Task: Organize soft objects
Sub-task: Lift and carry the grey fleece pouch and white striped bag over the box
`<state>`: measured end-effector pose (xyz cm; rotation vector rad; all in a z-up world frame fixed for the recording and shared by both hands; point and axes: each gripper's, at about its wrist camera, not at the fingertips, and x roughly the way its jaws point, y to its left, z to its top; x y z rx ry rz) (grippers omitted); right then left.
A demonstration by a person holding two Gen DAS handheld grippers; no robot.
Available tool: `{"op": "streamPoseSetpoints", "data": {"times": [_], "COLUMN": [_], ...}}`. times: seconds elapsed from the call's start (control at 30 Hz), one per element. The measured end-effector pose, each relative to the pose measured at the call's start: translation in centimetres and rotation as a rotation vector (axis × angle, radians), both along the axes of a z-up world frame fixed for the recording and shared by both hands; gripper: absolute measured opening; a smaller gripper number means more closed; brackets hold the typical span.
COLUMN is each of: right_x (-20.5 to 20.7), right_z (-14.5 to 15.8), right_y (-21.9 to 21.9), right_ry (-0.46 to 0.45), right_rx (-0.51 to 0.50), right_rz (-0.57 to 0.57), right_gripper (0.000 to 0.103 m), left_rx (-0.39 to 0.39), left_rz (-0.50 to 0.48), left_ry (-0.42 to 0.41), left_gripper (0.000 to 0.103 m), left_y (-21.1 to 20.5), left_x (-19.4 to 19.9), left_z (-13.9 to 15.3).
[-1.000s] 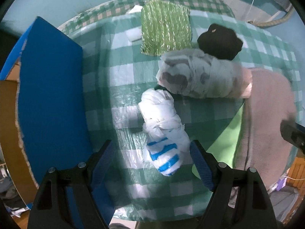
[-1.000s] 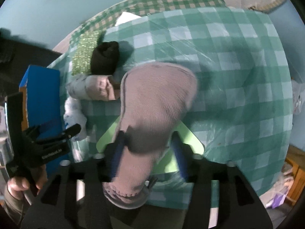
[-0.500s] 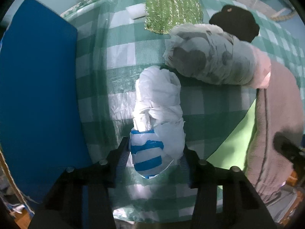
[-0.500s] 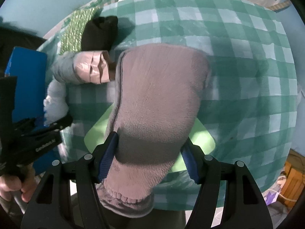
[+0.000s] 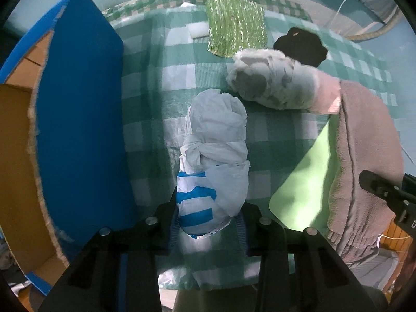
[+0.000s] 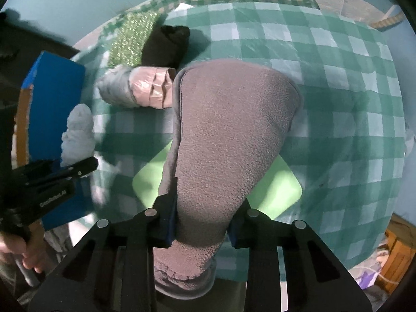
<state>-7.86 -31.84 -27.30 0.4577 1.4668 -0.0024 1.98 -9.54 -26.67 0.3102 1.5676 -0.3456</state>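
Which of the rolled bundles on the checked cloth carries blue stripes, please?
The white bundle between the left gripper's closing jaws; the grey-and-pink bundle and the black one carry none.

Blue box (image 5: 78, 119) close left of bundle (image 5: 215, 156)

My left wrist camera looks almost straight down along my left tongs (image 5: 209, 219), close over the checked surface (image 5: 179, 78), with the green mat (image 5: 306, 182) to its right. My right wrist camera tips steeply down along my right tongs (image 6: 201, 225), close over that same green mat (image 6: 275, 189). Both views share the mat, the blue box (image 5: 80, 130) left of it, and the surface beyond.
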Motion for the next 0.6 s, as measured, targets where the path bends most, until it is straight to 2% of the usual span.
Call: {"op": "streamPoseSetpoints", "data": {"times": [0.47, 0.57, 0.6], "right_x": [-1.6, -1.5, -1.5], "right_z": [6.0, 6.9, 7.3], "right_y": [-1.0, -1.0, -1.1], "right_ry": [-0.096, -0.111, -0.115], "right_rx": [0.077, 0.076, 0.072], "right_rz": [-0.014, -0.011, -0.011], "right_gripper": [0.029, 0.029, 0.029], "left_rx": [-0.06, -0.065, -0.065], "left_rz": [-0.02, -0.022, -0.023], "left_ry": [-0.057, -0.075, -0.079], "left_gripper": [0.037, 0.037, 0.037], "left_y": [3.3, 3.2, 1.5], "left_x": [-0.3, -0.8, -1.3], "left_z": [4.8, 6.3, 7.2]}}
